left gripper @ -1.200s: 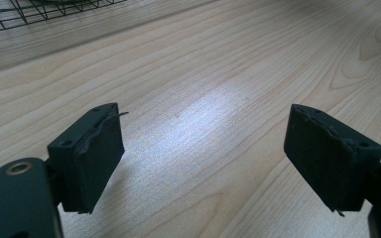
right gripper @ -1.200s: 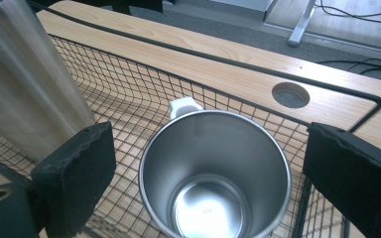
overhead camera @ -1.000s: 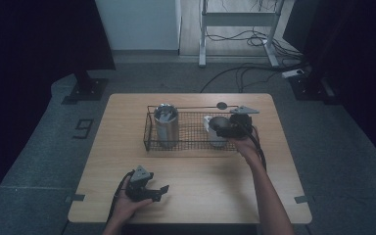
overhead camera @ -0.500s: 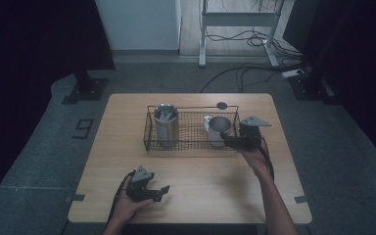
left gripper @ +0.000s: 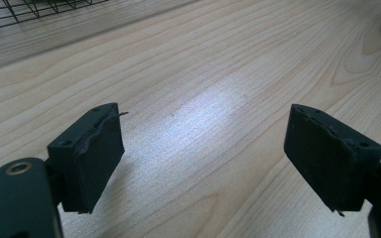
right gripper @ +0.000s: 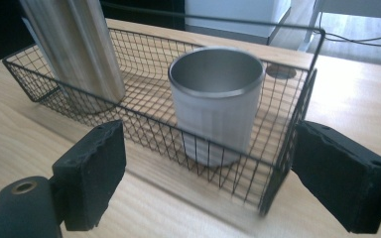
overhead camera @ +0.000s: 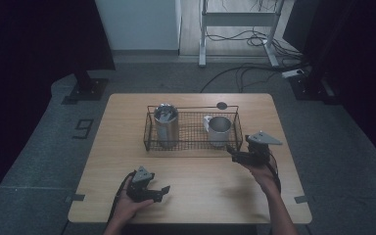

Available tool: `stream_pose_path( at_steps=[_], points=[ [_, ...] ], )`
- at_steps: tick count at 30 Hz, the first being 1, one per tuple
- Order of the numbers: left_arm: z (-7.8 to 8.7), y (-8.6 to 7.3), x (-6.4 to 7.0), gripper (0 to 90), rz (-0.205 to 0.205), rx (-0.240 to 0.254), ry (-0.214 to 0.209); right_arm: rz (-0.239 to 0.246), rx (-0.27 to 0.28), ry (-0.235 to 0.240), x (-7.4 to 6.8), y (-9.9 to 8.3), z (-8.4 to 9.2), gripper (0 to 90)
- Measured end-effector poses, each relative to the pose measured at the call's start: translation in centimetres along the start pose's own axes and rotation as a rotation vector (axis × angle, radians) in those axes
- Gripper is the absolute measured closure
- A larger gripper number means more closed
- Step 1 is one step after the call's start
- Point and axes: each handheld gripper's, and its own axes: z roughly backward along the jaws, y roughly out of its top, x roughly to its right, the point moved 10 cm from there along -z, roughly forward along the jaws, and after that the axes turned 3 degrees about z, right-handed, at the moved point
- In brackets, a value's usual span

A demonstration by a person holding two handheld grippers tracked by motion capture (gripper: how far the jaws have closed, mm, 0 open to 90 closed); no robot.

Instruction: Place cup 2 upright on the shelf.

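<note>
A black wire basket (overhead camera: 149, 132) stands on the wooden table (overhead camera: 200, 196). It holds a tall steel canister (overhead camera: 166, 125) at its left and a steel mug (overhead camera: 219, 128) at its right. My right gripper (overhead camera: 231, 151) hovers just outside the basket's near right corner and points at it. Its jaws have just been closing, but they stand apart with nothing between them (right gripper: 208, 173). Beyond them are the basket wall (right gripper: 307, 84), the mug (right gripper: 213, 99) and the canister (right gripper: 74, 44). My left gripper (overhead camera: 162, 193) rests low over the table's near left part, open and empty (left gripper: 203, 148).
A round dark grommet (overhead camera: 222, 105) sits in the tabletop behind the basket. Bare wood (left gripper: 218, 74) lies ahead of the left jaws, with the basket's edge (left gripper: 25, 12) farther off. Cables and a metal stand (overhead camera: 235, 29) are on the floor beyond the table.
My right gripper has drawn back from above the mug to outside the basket's near right corner, and sunk a little. The left hand has stayed still.
</note>
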Motion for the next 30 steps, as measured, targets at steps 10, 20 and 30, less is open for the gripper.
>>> stream_pose_path(
  at_steps=[10, 20, 30],
  points=[
    [-0.1, -0.1, 0.0, 15.8, -0.003, -0.003, 0.003, -0.033, -0.023, -0.011, 0.1, -4.2, 1.7, 13.6],
    [-0.1, -0.2, -0.1, 15.8, -0.008, -0.008, 0.010, -0.048, -0.077, -0.034, 0.6, -8.0, 2.9, 14.2],
    [-0.1, -0.3, -0.2, 15.8, -0.009, -0.012, 0.015, -0.060, -0.133, -0.032, 0.4, -11.1, 2.5, 14.7]
  ],
)
